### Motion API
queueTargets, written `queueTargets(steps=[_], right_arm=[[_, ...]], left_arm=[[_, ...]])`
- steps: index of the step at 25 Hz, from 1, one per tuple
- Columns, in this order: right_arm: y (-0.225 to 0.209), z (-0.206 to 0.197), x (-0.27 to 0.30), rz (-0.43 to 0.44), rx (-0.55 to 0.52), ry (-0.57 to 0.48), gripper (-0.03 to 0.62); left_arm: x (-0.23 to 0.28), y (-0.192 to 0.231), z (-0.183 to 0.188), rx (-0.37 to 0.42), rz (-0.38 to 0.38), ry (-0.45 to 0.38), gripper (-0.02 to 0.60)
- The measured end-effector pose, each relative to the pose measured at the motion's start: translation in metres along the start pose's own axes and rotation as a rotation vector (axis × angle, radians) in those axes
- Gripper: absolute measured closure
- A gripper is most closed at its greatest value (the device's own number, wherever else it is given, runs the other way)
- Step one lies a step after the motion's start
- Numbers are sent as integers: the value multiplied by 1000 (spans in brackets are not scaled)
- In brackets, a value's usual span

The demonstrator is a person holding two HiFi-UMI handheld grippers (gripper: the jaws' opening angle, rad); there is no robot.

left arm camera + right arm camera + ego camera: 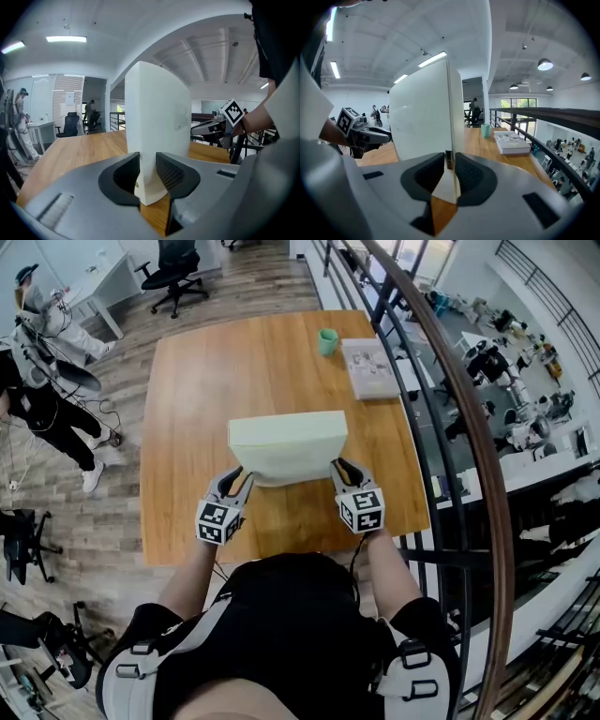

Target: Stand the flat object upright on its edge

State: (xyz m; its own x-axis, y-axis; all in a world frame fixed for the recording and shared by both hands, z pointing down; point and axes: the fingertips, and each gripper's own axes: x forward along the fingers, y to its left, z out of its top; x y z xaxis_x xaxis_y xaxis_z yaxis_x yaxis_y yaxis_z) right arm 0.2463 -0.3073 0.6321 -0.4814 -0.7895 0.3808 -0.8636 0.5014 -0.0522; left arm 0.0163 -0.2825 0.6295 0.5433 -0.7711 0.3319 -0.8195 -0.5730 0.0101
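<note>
A flat, pale white slab (286,444) stands on its long edge over the near middle of the wooden table (187,409), one broad face turned toward me. My left gripper (241,484) is shut on its left end and my right gripper (337,471) is shut on its right end. In the left gripper view the slab (157,117) rises upright between the pads of the left gripper (147,171), its lower corner just above the wood. In the right gripper view the slab (422,112) shows edge-on, pinched by the right gripper (450,171). Whether its lower edge touches the table I cannot tell.
A green cup (326,341) and a stack of books (370,368) sit at the table's far right. A black railing (441,381) runs close along the right edge. An office chair (178,273) and a person (47,399) are on the floor to the left.
</note>
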Motion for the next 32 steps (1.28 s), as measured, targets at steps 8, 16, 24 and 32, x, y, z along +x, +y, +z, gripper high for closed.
queueTargets(steps=[8, 16, 24, 32], right_arm=[[0, -4, -6, -18, 26, -3, 520], [-1, 17, -20, -60, 66, -77, 520], [-17, 81, -54, -143, 86, -265, 556], [-31, 161, -87, -308, 36, -352, 588]], left_arm=[[-9, -2, -3, -30, 6, -1, 474], [-24, 4, 8, -60, 33, -34, 474], [-45, 24, 60, -55, 123, -125, 476], [-77, 55, 142, -66, 287, -197, 565]])
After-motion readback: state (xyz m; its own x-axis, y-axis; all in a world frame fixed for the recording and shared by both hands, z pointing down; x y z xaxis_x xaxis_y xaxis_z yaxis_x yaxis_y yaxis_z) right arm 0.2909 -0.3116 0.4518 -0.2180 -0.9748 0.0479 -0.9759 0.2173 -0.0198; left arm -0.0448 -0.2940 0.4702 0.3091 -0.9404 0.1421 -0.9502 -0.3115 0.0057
